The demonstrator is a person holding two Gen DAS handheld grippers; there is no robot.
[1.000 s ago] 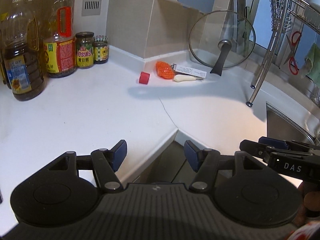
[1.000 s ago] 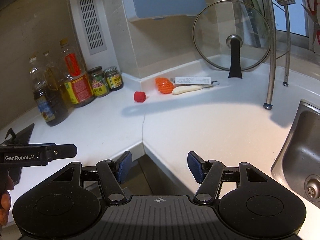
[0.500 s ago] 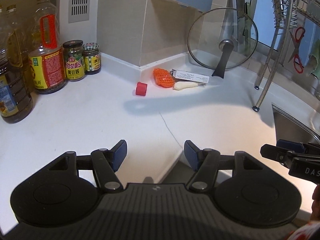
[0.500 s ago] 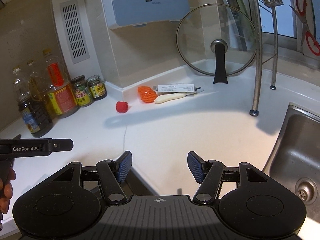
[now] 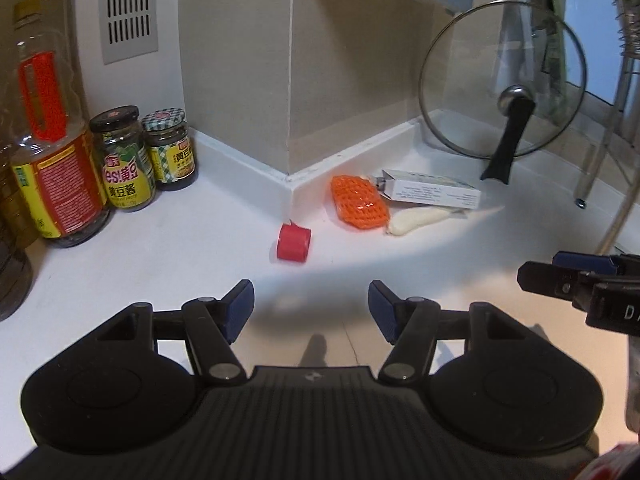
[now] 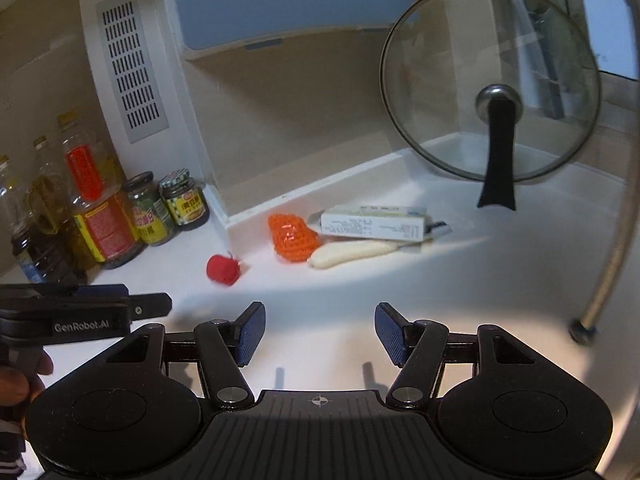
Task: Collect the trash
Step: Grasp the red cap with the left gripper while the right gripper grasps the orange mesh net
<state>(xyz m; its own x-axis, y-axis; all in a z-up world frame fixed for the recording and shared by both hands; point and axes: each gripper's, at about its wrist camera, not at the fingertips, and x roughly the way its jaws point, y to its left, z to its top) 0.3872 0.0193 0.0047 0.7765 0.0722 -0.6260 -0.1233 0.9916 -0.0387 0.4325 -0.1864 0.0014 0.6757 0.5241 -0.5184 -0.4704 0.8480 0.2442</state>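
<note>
Trash lies on the white counter near the wall corner: a red bottle cap [image 5: 293, 242] [image 6: 222, 269], an orange mesh net [image 5: 359, 202] [image 6: 291, 236], a white carton box [image 5: 432, 192] [image 6: 374, 222] and a pale white stick-shaped piece [image 5: 420, 220] [image 6: 352, 254]. My left gripper [image 5: 310, 312] is open and empty, just short of the red cap. My right gripper [image 6: 320, 334] is open and empty, short of the net and white piece. Each gripper shows at the edge of the other's view.
Oil bottles [image 5: 52, 152] and two sauce jars [image 5: 168, 150] stand at the left. A glass pot lid [image 5: 504, 88] [image 6: 492, 100] leans on the wall at the back right. Metal rack legs [image 6: 608, 276] stand at the right.
Both grippers have moved forward over the counter toward the trash in the corner. The counter's front edge and the sink have left view. Both stay open.
</note>
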